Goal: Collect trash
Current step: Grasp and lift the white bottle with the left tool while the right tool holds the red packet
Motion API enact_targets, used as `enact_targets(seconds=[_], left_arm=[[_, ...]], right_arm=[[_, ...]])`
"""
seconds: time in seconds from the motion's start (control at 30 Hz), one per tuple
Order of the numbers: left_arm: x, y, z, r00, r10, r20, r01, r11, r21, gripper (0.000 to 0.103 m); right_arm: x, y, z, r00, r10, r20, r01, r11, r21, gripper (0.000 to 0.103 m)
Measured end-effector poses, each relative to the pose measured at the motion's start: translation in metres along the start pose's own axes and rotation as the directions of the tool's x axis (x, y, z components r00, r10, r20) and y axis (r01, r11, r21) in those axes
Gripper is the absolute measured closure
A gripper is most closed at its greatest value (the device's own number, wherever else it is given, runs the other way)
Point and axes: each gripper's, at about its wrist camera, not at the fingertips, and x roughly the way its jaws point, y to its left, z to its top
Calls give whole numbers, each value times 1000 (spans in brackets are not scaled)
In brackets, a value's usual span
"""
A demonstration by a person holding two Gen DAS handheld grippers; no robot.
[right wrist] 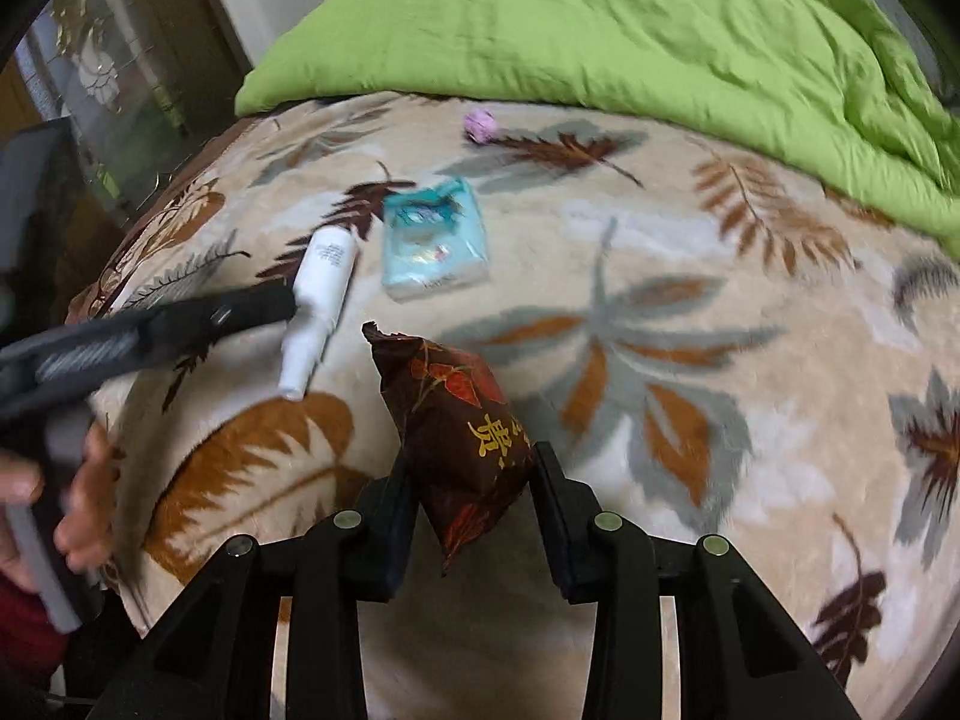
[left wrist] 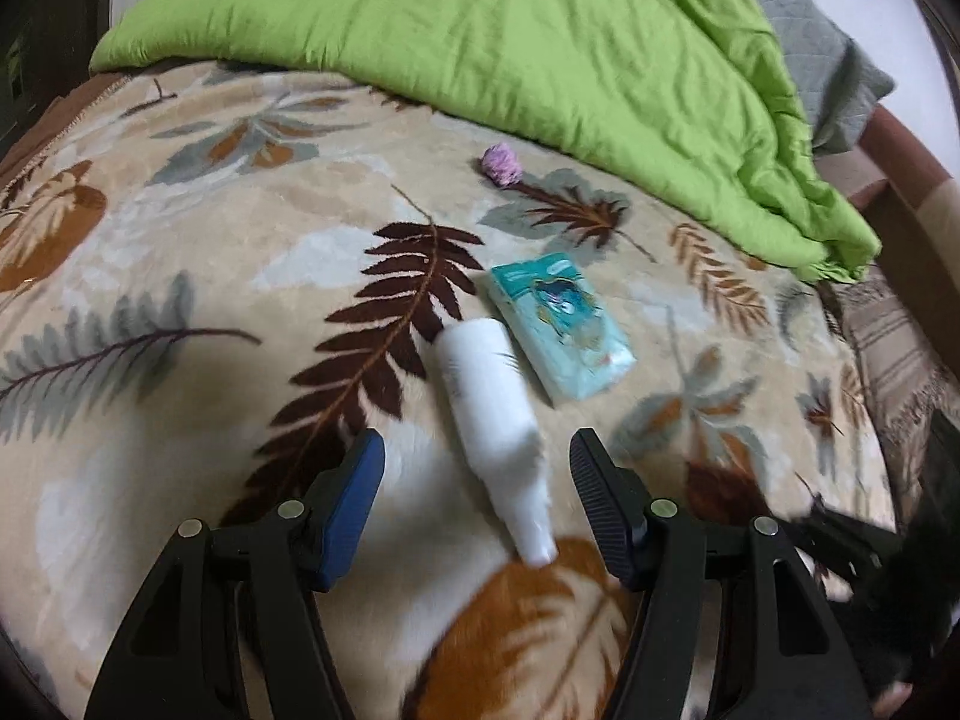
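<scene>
A white bottle [left wrist: 486,396] lies on the leaf-patterned blanket [left wrist: 180,240], its narrow neck toward me. My left gripper [left wrist: 477,438] is open and straddles the bottle's lower body, with neither pad touching it. Beside the bottle lies a teal tissue pack [left wrist: 561,330], and farther back a small purple crumpled ball [left wrist: 501,165]. My right gripper [right wrist: 473,456] is shut on a dark brown snack bag [right wrist: 456,420] with gold characters, held above the blanket [right wrist: 660,240]. The right wrist view also shows the bottle [right wrist: 324,282], the pack [right wrist: 435,240] and the ball [right wrist: 480,125].
A rumpled green duvet [left wrist: 510,48] covers the far side of the bed, with a grey pillow [left wrist: 840,60] behind it. In the right wrist view a blurred finger [right wrist: 240,312] of the left gripper reaches to the bottle, held by a hand [right wrist: 84,498]. Dark furniture [right wrist: 72,180] stands left of the bed.
</scene>
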Motion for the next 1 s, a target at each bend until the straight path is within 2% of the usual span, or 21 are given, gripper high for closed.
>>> enact_targets(seconds=[0.07,0.13,0.2,0.4,0.47,0.7,0.77,0.87,1.0], left_arm=[[16,-2,3,1000,4,-29,-4,1000,4,49],[21,-8,6,999,36,-8,-36,999,29,51],[26,-14,8,998,69,4,-69,996,60,66],[22,-13,5,997,72,41,-74,995,70,68],[15,-11,1,998,46,50,-49,997,59,68],[-18,-13,-19,994,40,106,-50,995,87,68],[-28,-15,-25,990,50,129,-62,993,95,68],[-44,-19,-35,981,84,173,-104,988,113,68],[-68,-23,-47,968,115,225,-144,983,118,68]], right_arm=[[-1,-4,-4,1000,2,0,-2,1000,9,61],[-1,-7,-6,1000,10,-2,-10,1000,24,61],[-1,-10,-9,1000,26,-7,-26,999,36,61],[-6,-10,-14,1000,29,-6,-29,999,25,56],[-6,-8,-13,1000,24,-5,-24,1000,11,55],[-1,4,-5,999,-24,29,25,999,-35,53],[-1,6,-3,998,-39,51,41,999,-35,54],[-4,10,-4,997,-46,69,48,998,-30,60],[-19,16,-11,995,-42,90,42,999,4,62]])
